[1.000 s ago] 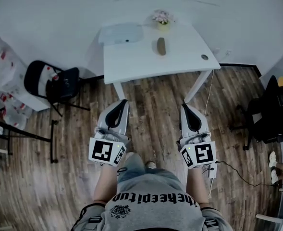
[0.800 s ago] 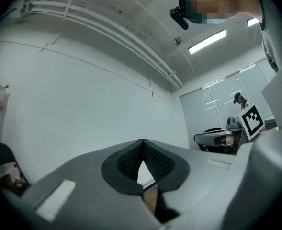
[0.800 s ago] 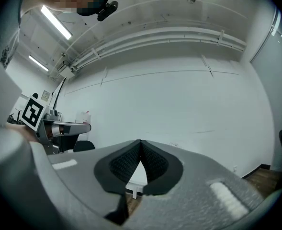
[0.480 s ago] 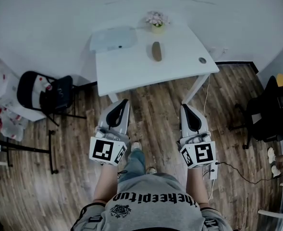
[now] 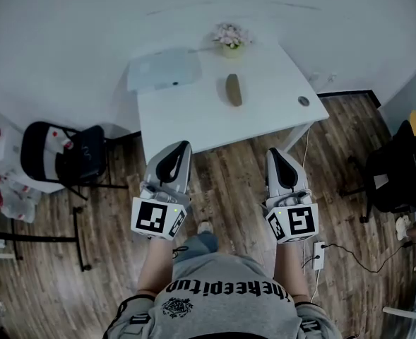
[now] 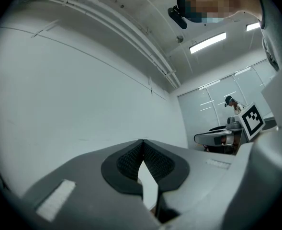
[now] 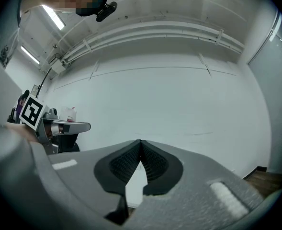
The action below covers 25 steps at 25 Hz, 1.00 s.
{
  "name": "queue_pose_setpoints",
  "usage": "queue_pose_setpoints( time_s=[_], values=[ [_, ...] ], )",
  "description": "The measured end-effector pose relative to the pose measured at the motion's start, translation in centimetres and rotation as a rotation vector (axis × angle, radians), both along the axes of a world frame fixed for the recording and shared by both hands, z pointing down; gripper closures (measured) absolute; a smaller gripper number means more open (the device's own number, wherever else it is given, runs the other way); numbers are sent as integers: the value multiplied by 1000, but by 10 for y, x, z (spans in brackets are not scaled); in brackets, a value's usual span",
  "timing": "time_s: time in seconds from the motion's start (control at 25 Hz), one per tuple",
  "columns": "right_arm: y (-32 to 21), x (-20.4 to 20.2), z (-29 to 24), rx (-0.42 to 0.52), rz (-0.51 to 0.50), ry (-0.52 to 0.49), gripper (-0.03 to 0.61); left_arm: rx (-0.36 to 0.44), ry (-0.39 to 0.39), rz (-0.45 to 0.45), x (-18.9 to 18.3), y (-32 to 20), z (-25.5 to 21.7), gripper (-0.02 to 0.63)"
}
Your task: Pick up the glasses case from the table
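Note:
The glasses case (image 5: pixel 232 90), a slim olive-brown oblong, lies near the middle of the white table (image 5: pixel 193 119) in the head view. My left gripper (image 5: pixel 183 145) sits at the table's near edge, left of the case, its jaws shut and empty. My right gripper (image 5: pixel 275 151) hovers over the floor just off the table's near right edge, also shut with nothing in it. In the left gripper view the tips (image 6: pixel 142 141) meet against a white wall; the right gripper view shows its tips (image 7: pixel 140 141) meeting likewise. Neither gripper view shows the case.
A grey laptop (image 5: pixel 164 69) lies at the table's far left, and a small pot of pink flowers (image 5: pixel 230 38) stands at the far edge. A black folding chair (image 5: pixel 63 154) stands left of the table, another dark chair (image 5: pixel 398 171) at right. A cable and power strip (image 5: pixel 318 256) lie on the wood floor.
Both grippers have come forward toward the table together; the table and case now sit closer and lower in the head view. Both stayed shut.

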State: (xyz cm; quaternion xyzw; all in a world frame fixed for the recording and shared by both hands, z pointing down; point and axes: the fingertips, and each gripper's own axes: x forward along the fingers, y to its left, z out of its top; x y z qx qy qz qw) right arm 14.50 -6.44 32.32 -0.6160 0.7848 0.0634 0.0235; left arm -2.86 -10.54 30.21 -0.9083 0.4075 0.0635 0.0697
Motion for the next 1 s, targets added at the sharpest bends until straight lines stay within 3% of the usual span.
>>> queue_pose_setpoints(
  time_s=[0.56, 1.0],
  values=[
    [-87, -17, 13, -41, 77, -26, 577, 16, -7, 71, -14, -98, 0, 596],
    [-134, -6, 36, -152, 116, -33, 577, -25, 13, 103, -3, -146, 12, 595]
  ],
)
